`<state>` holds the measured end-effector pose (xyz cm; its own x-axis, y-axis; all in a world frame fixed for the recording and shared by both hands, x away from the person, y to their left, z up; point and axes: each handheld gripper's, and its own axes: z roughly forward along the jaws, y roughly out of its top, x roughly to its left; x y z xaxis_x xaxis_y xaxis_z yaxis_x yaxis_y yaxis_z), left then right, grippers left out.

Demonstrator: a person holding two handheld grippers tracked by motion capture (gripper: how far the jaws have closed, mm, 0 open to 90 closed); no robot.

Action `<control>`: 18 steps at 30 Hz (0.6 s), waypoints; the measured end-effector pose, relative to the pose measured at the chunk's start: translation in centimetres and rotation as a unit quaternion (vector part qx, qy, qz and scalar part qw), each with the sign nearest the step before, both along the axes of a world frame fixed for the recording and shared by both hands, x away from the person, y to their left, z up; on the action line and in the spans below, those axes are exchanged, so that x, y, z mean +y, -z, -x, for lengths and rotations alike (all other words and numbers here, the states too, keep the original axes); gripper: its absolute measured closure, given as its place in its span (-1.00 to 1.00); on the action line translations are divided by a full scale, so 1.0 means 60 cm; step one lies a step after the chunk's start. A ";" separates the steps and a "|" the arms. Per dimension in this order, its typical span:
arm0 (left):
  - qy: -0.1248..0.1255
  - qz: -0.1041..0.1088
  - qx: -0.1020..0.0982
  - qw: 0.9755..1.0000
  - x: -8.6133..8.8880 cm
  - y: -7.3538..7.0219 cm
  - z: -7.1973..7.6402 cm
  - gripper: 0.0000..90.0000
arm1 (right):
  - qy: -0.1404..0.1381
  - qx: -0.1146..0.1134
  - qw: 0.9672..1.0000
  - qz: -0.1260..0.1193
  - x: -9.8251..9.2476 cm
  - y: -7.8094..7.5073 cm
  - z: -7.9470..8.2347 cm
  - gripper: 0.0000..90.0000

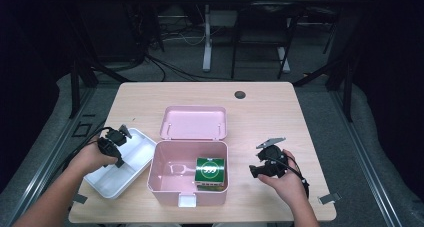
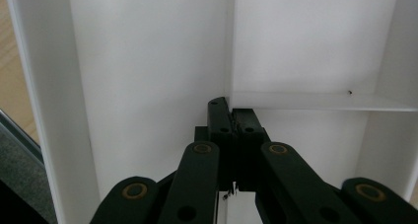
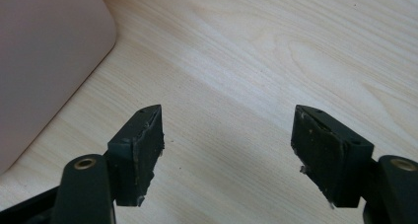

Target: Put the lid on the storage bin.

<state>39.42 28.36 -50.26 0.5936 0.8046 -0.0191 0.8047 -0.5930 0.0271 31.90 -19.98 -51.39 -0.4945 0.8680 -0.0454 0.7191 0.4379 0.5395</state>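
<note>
The full layout is seen from the high view: a white tray [image 1: 131, 159] lies at the left front of the tabletop [image 1: 260, 112], touching or just beside a pink box [image 1: 187, 174] that stands open, its lid [image 1: 194, 122] laid back behind it. A green carton [image 1: 210, 172] with a white round mark is seen inside the box, against its right wall. The left gripper [image 1: 119, 159] is held over the tray by the left hand [image 1: 89, 158]; the right gripper [image 1: 255, 171] is held by the right hand [image 1: 285, 179] over bare wood, right of the box and apart from it.

The grip itself is given by the left gripper view, not by the high view: the left gripper [image 2: 231, 116] is closed on a thin white divider wall of the tray [image 2: 148, 61], the tips pinching it just where a cross wall meets it. Smooth white plastic compartments are seen on both sides of the divider, with nothing in them. A strip of wood and grey floor is seen at the left edge.

In the right gripper view the right gripper [image 3: 226, 135] is shown wide open, nothing between the worn black pads, with pale wood grain beneath and a rounded pink corner of the box [image 3: 44, 61] at upper left.

The tray is plain white, shallow, rectangular, split into sections, and set at an angle to the tabletop edge.
</note>
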 end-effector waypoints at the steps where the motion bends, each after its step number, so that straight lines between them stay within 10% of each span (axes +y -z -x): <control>1: -0.001 0.003 -0.003 1.000 0.003 -0.008 0.002 0.98 | 0.000 0.000 1.000 0.000 0.000 0.000 0.000 -0.37; 18: 0.029 -0.001 -0.020 0.999 0.014 -0.102 0.021 0.98 | 0.001 0.001 1.000 -0.001 0.000 0.002 0.001 -0.37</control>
<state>38.19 29.19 -44.14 0.6398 0.7685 0.0077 0.7669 -0.6391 0.0579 31.85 -19.98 -51.49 -0.4931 0.8689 -0.0431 0.7207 0.4358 0.5391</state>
